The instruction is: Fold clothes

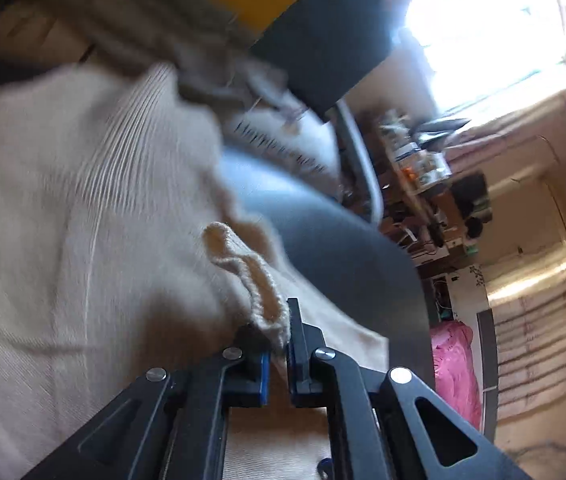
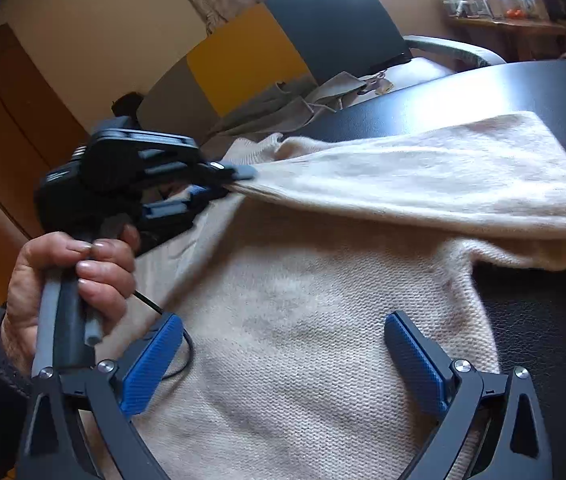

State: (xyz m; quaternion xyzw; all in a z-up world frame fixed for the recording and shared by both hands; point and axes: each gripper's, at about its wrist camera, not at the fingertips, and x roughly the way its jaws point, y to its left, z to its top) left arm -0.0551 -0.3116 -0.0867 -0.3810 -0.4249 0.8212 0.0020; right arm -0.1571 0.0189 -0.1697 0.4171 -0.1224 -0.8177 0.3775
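— Blue pads of my right gripper stand wide apart above the cream sweater, touching nothing.

— And your left?

— My left gripper is clamped on its sleeve, lifted over the black table.

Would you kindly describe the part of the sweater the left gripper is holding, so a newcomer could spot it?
On the dark table lies a cream knit sweater. Its sleeve stretches across the body toward the left gripper. Only this part is lifted off the sweater, its ribbed cuff pinched between shut jaws.
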